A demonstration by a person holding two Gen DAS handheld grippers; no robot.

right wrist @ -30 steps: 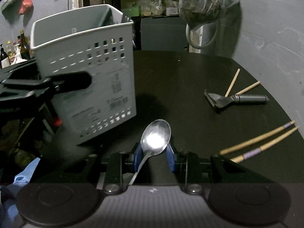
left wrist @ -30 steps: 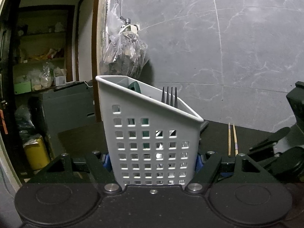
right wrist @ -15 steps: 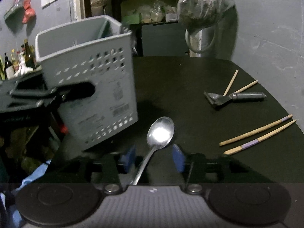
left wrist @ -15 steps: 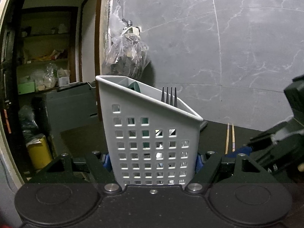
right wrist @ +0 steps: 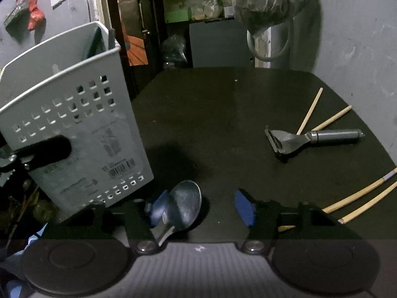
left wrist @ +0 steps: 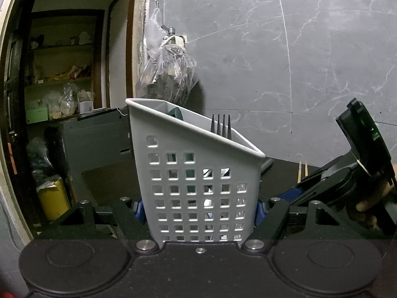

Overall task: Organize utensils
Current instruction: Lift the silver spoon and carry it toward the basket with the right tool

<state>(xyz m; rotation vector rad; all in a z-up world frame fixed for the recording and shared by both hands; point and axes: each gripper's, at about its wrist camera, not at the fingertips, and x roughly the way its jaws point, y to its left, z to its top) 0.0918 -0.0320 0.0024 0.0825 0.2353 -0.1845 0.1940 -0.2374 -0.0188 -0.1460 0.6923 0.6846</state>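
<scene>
Dark and matte, the counter [right wrist: 211, 114] ran back to a grey marbled wall [left wrist: 310, 62] where a plastic bag [left wrist: 168, 74] hung from a hook. My left gripper [left wrist: 199, 211] had its fingers clamped on the white perforated caddy [left wrist: 196, 186], blue pads pressed against both side walls near the base. It stood upright, with a fork [left wrist: 221, 126] poking its tines above the rim.

On my right wrist view, the right gripper [right wrist: 199, 208] had its fingers apart and closing, with nothing squeezed between them. The spoon [right wrist: 184, 204] lay with its bowl just beside the left blue pad; whether it touched I could not tell. A clear gap separated it from the right pad, and its handle ran back under the gripper body. The caddy stood close by on the left.

Farther right on the counter lay a peeler [right wrist: 312, 137] across two wooden sticks [right wrist: 310, 110], and a pair of chopsticks [right wrist: 359, 198] near the edge.
</scene>
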